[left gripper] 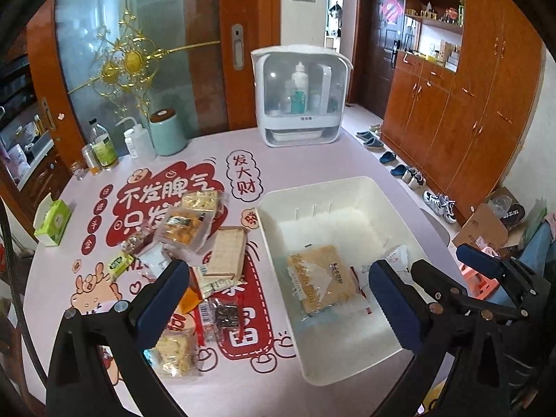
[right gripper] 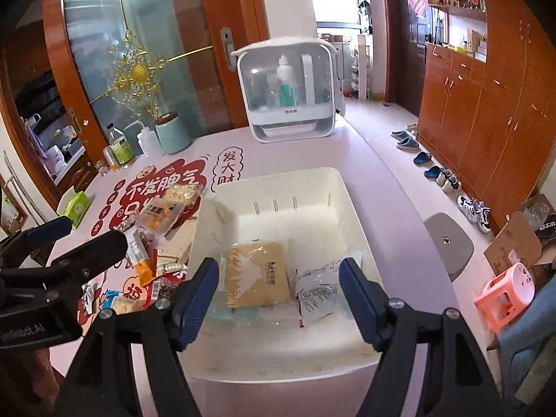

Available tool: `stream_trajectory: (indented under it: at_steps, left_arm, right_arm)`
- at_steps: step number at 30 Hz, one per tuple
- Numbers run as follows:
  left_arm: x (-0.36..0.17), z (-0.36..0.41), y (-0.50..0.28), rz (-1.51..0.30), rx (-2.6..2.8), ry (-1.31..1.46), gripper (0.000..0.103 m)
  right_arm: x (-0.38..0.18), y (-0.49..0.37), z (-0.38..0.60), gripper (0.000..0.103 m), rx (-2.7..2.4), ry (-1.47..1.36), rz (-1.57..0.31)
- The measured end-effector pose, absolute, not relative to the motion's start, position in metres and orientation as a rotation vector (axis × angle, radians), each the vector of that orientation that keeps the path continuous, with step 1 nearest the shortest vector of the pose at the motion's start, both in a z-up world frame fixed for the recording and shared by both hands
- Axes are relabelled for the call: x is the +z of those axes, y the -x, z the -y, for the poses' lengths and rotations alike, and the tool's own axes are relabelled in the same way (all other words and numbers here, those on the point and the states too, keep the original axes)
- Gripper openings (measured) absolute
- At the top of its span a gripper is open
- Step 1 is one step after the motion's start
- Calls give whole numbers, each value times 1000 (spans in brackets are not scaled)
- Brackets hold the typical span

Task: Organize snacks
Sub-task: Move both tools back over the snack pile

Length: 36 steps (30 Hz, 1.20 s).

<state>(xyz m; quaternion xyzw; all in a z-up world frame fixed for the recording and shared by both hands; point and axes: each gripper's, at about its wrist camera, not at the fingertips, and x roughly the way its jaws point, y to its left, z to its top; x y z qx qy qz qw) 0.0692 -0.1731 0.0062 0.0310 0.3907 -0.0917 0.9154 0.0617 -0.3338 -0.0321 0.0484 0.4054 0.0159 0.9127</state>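
Observation:
A white bin (left gripper: pixel 312 187) (right gripper: pixel 278 173) stands on the pink printed tablecloth. In it lie a tan cracker packet (left gripper: pixel 323 278) (right gripper: pixel 257 271) and a white sachet (left gripper: pixel 396 260) (right gripper: pixel 319 295). Left of the bin is a heap of loose snack packets (left gripper: pixel 194 222) (right gripper: pixel 163 215). My left gripper (left gripper: pixel 278 271) is open and empty, spanning the bin's left rim and the heap's edge. My right gripper (right gripper: pixel 278 267) hovers above the bin over the two packets, jaws open, nothing between them. In the right wrist view the left gripper (right gripper: pixel 69 236) shows at the left edge.
At the table's back stand a white bottle cabinet (left gripper: pixel 299 97), a mint canister (left gripper: pixel 166 132) and bottles (left gripper: pixel 102 146). A green tissue box (left gripper: pixel 54 222) sits far left. Right of the table are a grey chair (right gripper: pixel 448 239), a pink stool (right gripper: pixel 504 292) and shoes (left gripper: pixel 413 177).

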Motion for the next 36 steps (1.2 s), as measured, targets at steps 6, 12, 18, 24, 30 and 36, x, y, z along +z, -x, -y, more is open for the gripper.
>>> stream_trajectory:
  at_steps: [6, 12, 18, 24, 30, 36]
  left_arm:
    - [15, 145, -56, -775, -158, -66, 103]
    - [23, 101, -49, -766, -139, -44, 103]
    - [31, 41, -47, -747, -97, -32, 103]
    - [25, -27, -51, -756, -38, 6, 103]
    - [6, -87, -54, -792, 19, 46, 103]
    - [-22, -126, -66, -853, 52, 40, 103]
  right_arm:
    - [-27, -56, 316, 73, 58, -98, -830]
    - [-22, -50, 285, 73, 84, -96, -822]
    - [-11, -44, 242, 73, 92, -87, -796]
    - [-9, -43, 192, 72, 101, -56, -801]
    - [-14, -46, 149, 72, 132, -25, -826]
    - [-35, -56, 110, 72, 170, -3, -902]
